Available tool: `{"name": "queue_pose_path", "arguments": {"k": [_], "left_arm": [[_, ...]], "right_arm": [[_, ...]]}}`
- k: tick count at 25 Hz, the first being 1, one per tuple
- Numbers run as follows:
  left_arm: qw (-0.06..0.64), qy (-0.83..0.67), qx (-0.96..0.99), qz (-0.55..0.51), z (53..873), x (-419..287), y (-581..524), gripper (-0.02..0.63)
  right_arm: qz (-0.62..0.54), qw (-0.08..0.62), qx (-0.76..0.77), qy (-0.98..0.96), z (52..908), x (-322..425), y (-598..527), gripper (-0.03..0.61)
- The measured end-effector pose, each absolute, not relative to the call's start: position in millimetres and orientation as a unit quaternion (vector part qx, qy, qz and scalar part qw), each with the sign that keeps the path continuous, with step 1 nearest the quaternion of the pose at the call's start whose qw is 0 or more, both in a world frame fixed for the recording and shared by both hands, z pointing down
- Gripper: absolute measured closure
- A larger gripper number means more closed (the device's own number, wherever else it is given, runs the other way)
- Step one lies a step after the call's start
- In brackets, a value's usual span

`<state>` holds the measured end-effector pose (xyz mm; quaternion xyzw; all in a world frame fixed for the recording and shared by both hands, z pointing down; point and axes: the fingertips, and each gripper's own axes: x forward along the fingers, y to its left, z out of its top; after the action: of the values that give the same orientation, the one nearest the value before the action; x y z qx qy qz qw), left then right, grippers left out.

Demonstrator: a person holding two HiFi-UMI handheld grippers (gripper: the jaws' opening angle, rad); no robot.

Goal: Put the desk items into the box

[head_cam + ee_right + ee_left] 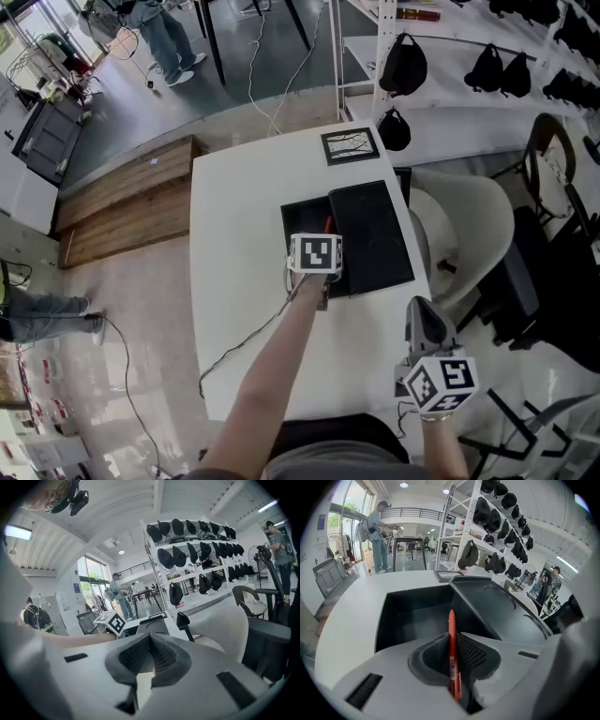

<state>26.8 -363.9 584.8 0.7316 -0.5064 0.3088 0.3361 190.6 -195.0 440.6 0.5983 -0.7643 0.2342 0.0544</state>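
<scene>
Right gripper [150,640]: nearest the person, well short of the box and off to its right, at the desk's [234,281] near corner. Fingers together, nothing between them. Reads as parked, out of the other hand's way.

Left gripper [452,637]: over the box's [284,234] near edge, angled down into it. Fingers clamped on a red pen [452,658]. The pen runs along the fingers with its tip sticking out ahead over the open black cavity. Probably held lengthwise so it can drop flat inside once let go.

Box: only its left part is open. The lid [370,234] lies across the right part, slightly tilted, so the opening is narrow. Judgement: the lid's edge just right of the pen tip is the one thing that could catch it.

Beyond the box, near the desk's far edge: a dark-framed square card [351,145], possibly next to go in.

Left of the box: a thin cable [244,347] trails off the desk. Right of it: a pale chair [469,234]. Further back: shelves of black caps [403,66].
</scene>
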Motion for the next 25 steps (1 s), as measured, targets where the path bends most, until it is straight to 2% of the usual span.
{"name": "queue_pose_path", "arguments": {"k": [11, 15, 25], "left_arm": [[0.332, -0.509, 0.740, 0.288, 579.4, 26.3, -365.1, 0.557], [0.326, -0.508, 0.746, 0.282, 575.6, 27.9, -365.1, 0.535], [0.274, -0.515, 0.764, 0.274, 543.0, 30.4, -367.4, 0.535]], "right_arm": [[0.237, 0.055, 0.595, -0.766, 441.7, 187.8, -192.6, 0.575], [0.237, 0.054, 0.595, -0.767, 442.4, 188.0, -192.4, 0.575], [0.234, 0.051, 0.597, -0.766, 438.3, 190.4, -191.3, 0.575]]}}
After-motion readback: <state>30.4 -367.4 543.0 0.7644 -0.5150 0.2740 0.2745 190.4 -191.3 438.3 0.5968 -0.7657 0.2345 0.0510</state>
